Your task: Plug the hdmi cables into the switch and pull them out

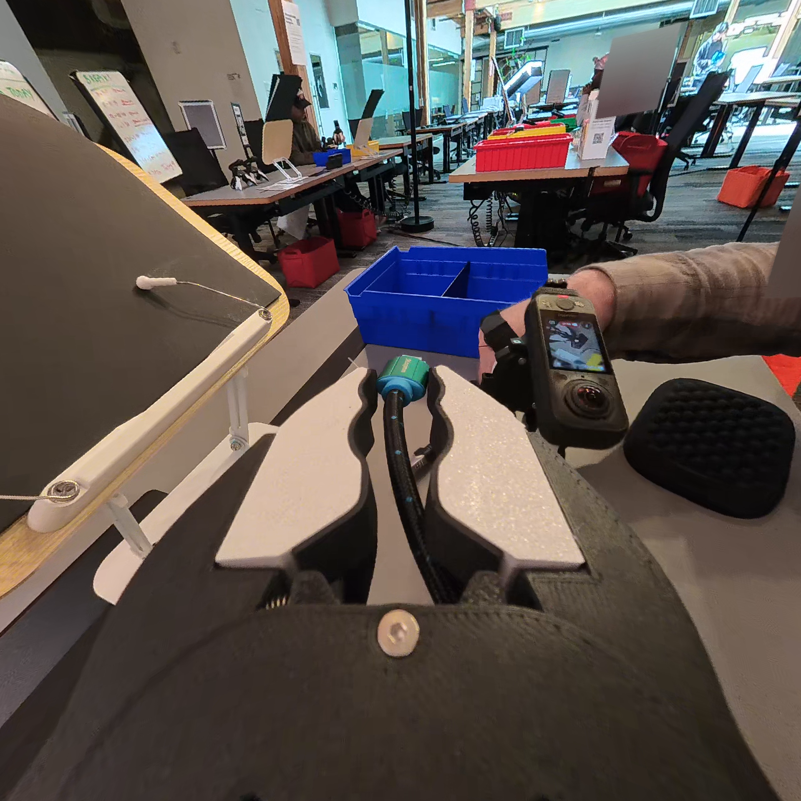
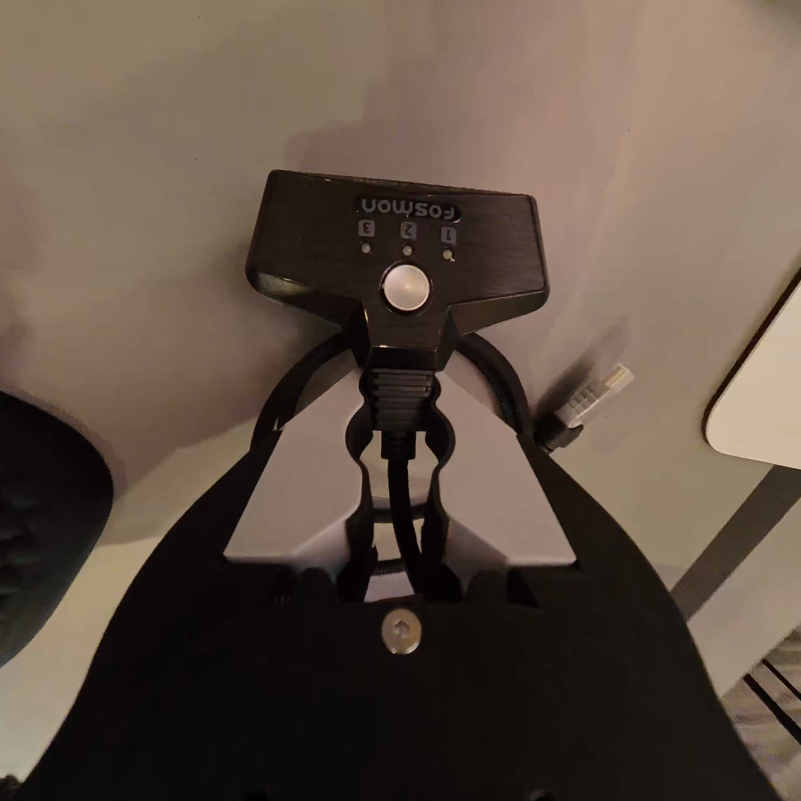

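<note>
My left gripper [image 1: 401, 381] had its fingers closed on the green HDMI plug [image 1: 404, 372], held above the tabletop [image 1: 715, 563]; rigid shell, springy braided cable [image 1: 405, 485]. My right gripper [image 2: 401, 422] was pinching the black switch [image 2: 396, 255] by its ribbed collar. Light, likely slippery, so I judged that stiff neck the best hold.

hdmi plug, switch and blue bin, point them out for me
hdmi plug [image 1: 403, 372], left wrist view, green shell.
switch [image 2: 396, 242], right wrist view, top face.
blue bin [image 1: 416, 320], left wrist view, front wall.
</note>
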### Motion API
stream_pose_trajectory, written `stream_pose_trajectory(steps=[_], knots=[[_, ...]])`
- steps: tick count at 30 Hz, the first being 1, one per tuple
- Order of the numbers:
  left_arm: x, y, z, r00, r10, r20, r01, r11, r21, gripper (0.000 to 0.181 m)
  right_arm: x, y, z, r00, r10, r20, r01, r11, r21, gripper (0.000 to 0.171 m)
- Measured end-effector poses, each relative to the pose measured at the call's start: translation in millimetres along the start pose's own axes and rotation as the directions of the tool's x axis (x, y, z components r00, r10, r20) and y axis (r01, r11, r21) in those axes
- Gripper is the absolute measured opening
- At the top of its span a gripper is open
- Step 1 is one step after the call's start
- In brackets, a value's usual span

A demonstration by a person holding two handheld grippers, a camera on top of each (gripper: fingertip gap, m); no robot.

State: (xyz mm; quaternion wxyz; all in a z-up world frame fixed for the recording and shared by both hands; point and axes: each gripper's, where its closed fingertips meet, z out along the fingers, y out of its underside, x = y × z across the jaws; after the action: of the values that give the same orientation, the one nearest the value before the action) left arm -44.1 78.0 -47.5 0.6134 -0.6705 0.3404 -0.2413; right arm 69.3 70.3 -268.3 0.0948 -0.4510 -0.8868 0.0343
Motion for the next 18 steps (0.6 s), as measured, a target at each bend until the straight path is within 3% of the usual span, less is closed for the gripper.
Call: stream_pose_trajectory(steps=[10, 15, 18], knots=[[1.0, 1.8, 1.8, 1.0, -0.019, -0.01, 0.019, 1.0, -0.004, 0.022, 8.6, -7.3, -0.1, 0.991, 0.0, -0.135, 0.006, 0.999, 0.038, 0.023], [1.5, 3.6, 3.4, 1.0, -0.025, -0.011, 0.025, 1.0, -0.014, 0.022, -0.2, -7.0, -7.2, 0.995, 0.046, -0.087, -0.041, 0.997, 0.058, 0.05], [2.3, 4.3, 4.0, 0.999, -0.029, -0.015, 0.029, 0.999, -0.016, 0.022, 0.2, -9.2, -18.1, 0.995, 0.047, -0.085, -0.04, 0.996, 0.081, 0.056]])
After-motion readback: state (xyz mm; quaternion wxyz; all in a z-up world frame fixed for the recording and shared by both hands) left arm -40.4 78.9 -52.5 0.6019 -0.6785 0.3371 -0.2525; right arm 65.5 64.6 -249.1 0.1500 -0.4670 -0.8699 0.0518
